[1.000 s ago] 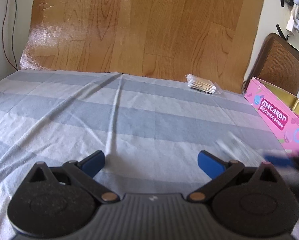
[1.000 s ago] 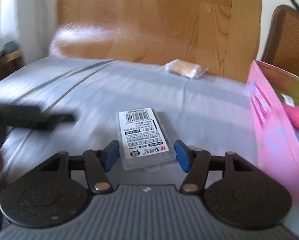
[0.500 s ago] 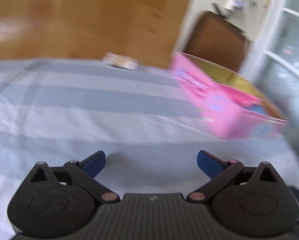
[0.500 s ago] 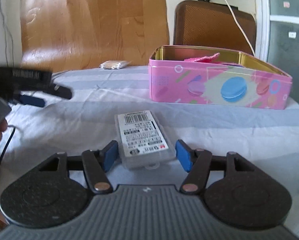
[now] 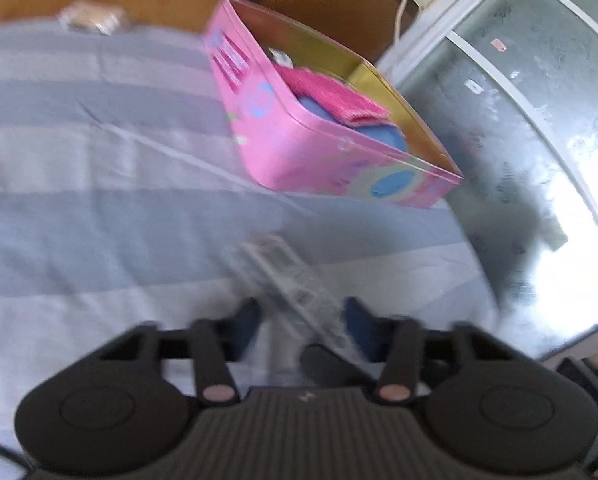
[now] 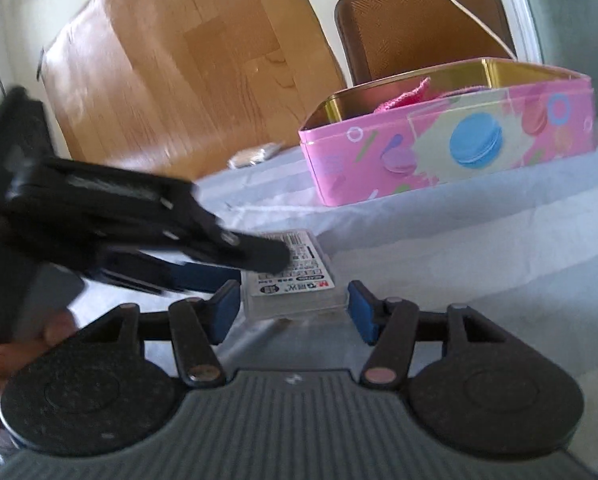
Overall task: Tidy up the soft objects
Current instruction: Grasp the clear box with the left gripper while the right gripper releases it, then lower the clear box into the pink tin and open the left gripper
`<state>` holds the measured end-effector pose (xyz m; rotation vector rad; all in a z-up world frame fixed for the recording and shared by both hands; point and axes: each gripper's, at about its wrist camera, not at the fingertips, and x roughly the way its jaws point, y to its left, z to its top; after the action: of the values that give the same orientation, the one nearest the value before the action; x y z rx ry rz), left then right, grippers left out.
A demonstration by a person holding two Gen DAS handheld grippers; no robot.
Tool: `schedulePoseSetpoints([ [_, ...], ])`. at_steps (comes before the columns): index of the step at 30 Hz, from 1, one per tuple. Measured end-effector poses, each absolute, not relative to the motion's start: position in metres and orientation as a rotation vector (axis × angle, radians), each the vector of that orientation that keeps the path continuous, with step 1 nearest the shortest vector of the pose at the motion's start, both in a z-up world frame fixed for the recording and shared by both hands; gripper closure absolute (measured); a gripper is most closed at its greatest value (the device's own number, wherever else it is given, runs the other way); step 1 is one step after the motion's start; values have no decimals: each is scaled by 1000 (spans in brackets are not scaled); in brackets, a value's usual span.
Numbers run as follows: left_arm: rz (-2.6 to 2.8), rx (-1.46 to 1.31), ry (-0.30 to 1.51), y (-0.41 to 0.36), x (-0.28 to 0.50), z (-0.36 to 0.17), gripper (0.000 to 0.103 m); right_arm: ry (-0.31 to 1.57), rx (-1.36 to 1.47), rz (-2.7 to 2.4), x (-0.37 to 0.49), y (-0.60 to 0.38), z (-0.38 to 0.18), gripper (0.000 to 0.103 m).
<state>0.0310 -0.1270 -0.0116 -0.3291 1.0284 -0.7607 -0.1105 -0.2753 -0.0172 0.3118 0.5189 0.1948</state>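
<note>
The left wrist view, much blurred, looks down on a striped cloth [image 5: 99, 168] over the bench, with the left hand-held gripper [image 5: 301, 322] closing about a clear case [image 5: 287, 280] that runs slantwise between its blue pads; the blur hides whether the pads press on it. From this view alone the inside of the pink tin [image 5: 299, 148] at 1 o'clock shows: a pink cloth [image 5: 331, 96] lies on top of a blue soft thing [image 5: 375, 134], both within the gold-lined walls. Frosted glass [image 5: 519, 120] fills the 3 o'clock side, and a small packet [image 5: 91, 20] sits at 11 o'clock by the far edge. The right wrist view is lower and sharper: here the case [image 6: 295, 284] shows its printed label and barcode, lying between the pads of the right hand-held gripper [image 6: 293, 308], whose jaws are closing yet stand clear of the case on both sides, so it grasps nothing. The left gripper [image 6: 235, 260] reaches in from 9 o'clock across the case, with the fingers [image 6: 11, 356] of the hand that carries it at the lower left. The tin [image 6: 451, 152] stands at 1 o'clock, only a tip of the pink cloth [image 6: 407, 98] peeping over its rim, with a brown chair back [image 6: 419, 28] and a wood-grain board [image 6: 187, 64] behind.
</note>
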Motion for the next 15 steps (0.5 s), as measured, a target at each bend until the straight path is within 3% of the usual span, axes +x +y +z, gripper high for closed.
schedulePoseSetpoints([
  [3,-798,-298,959,-137,29,6,61,516,416,234,-110,-285,-15,42],
  [12,-906,-237,760,-177,76,77,58,236,270,128,-106,-289,41,42],
  [14,-908,-232,770,-193,98,76,51,192,211,80,-92,-291,50,42],
  [15,-893,-222,774,-202,110,74,40,182,192,60,-84,-295,51,42],
])
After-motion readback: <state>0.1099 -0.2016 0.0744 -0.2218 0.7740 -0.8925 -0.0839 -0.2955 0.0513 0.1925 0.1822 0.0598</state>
